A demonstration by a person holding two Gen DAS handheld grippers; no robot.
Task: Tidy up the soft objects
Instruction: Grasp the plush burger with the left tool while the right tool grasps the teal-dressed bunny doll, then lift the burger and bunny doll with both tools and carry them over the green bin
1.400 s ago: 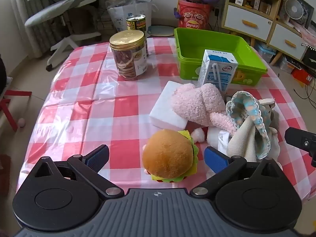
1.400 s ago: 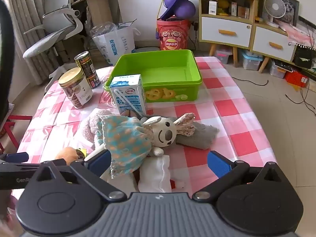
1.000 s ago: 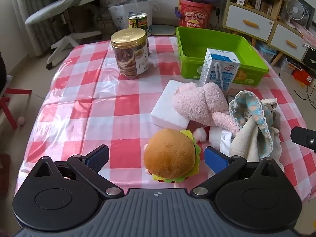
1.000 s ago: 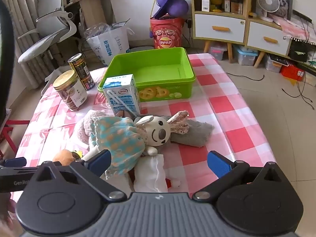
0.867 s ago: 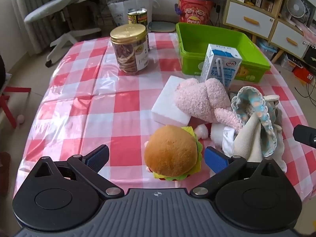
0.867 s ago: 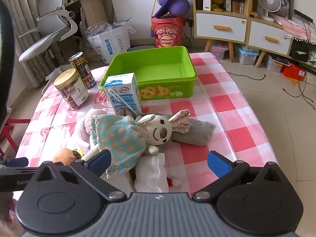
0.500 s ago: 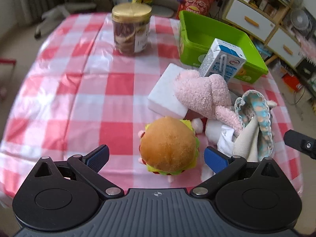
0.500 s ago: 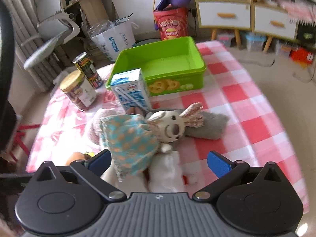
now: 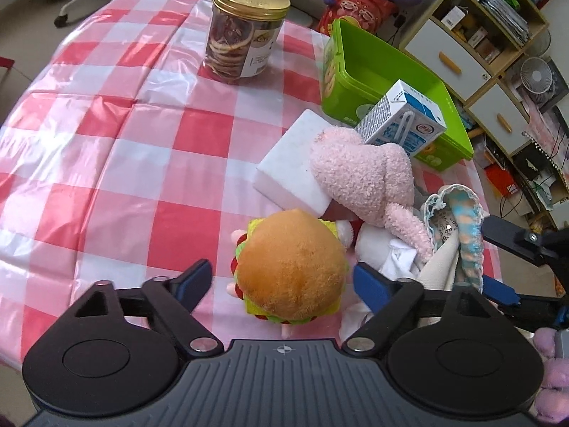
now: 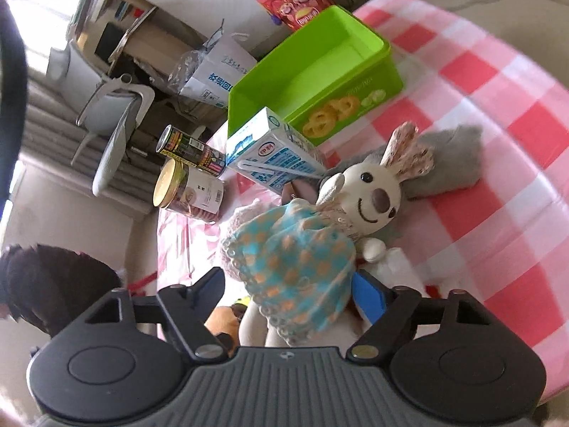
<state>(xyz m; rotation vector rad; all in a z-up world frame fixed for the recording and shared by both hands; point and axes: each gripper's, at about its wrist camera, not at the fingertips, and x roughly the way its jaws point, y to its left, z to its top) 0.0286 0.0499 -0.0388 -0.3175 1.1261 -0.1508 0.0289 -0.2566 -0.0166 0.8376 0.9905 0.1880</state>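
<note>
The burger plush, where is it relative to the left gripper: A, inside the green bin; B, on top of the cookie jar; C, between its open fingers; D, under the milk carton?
C: in the left wrist view the burger plush sits on the tablecloth between the spread fingers of the left gripper, which do not appear to press it; the green bin holds no toy.

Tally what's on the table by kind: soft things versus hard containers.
Soft things: 5 - burger plush, pink plush, bunny doll, grey plush, white cloth.
Hard containers: 4 - cookie jar, can, milk carton, green bin.
White block: 1.
Total: 10.
</note>
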